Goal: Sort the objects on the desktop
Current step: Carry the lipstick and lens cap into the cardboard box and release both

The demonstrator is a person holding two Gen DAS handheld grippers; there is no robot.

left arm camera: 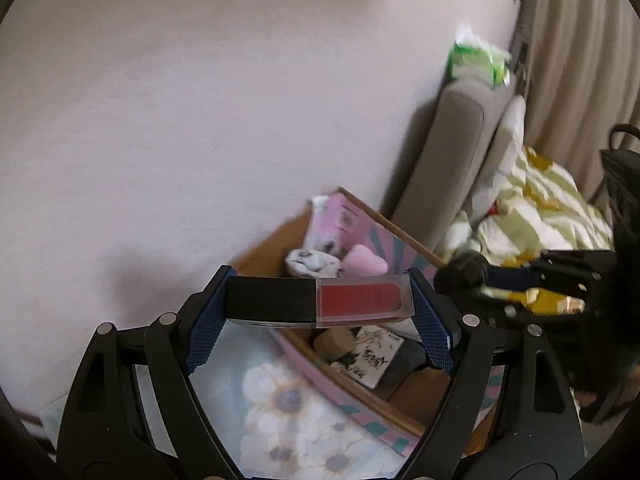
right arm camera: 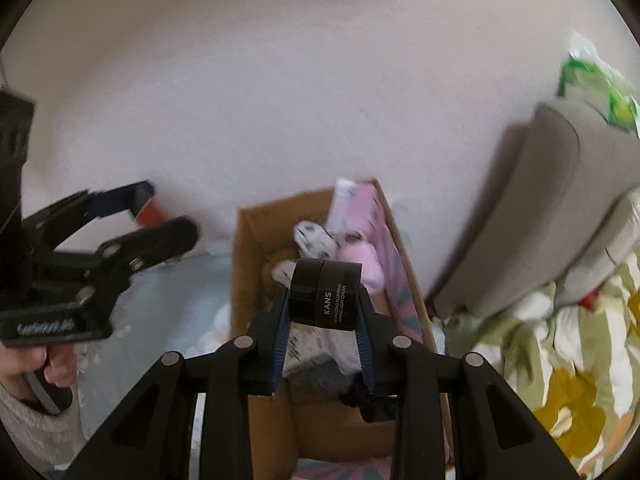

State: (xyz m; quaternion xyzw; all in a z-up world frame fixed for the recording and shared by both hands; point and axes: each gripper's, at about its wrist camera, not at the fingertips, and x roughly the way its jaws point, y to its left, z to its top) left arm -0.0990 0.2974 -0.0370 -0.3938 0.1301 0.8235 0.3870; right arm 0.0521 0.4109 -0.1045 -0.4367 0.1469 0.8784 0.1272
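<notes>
My left gripper (left arm camera: 320,304) is shut on a lip gloss tube (left arm camera: 320,300) with a black cap and red clear body, held crosswise above the near edge of a cardboard box (left arm camera: 260,248). My right gripper (right arm camera: 324,300) is shut on a black round KANS cream jar (right arm camera: 326,296) and holds it over the same box (right arm camera: 248,264). The box holds a pink package (right arm camera: 356,200), a pink puff (right arm camera: 362,260), a spotted white cloth (right arm camera: 312,236) and a printed white carton (left arm camera: 376,356). The left gripper also shows in the right wrist view (right arm camera: 136,204), with the tube in it.
The box stands on a floral blue cloth (left arm camera: 280,400) against a white wall. A grey headboard (right arm camera: 540,208) with a green packet (right arm camera: 600,88) on top and a flowered quilt (right arm camera: 560,360) lie to the right. The right gripper shows in the left wrist view (left arm camera: 492,276).
</notes>
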